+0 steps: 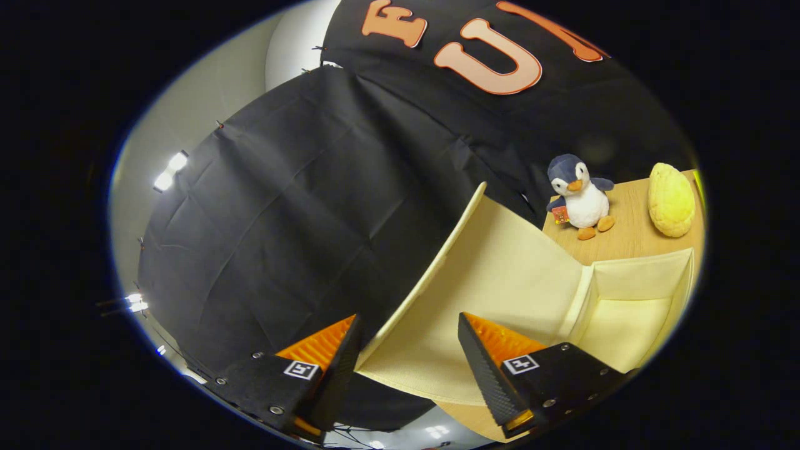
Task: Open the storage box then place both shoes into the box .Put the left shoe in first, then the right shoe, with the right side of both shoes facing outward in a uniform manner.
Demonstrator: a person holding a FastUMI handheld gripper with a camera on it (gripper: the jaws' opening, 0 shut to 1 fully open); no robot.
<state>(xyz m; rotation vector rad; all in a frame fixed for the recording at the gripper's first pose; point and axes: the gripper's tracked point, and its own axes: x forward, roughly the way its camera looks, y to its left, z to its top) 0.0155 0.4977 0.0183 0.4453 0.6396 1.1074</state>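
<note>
Cream fabric lid [481, 300] of the storage box [631, 312] stands raised between my parted jaws [409, 350], which clamp nothing. If I let it slip, I judge the floppy flap could fall shut over the box on the counter [631, 234].

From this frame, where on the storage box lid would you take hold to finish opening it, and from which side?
Probably the lid's free edge, where it is a thin flat panel. It stands raised from the box, its corner edge lying between the open gripper's fingers, so come edge-on and pinch across its thickness.
</note>
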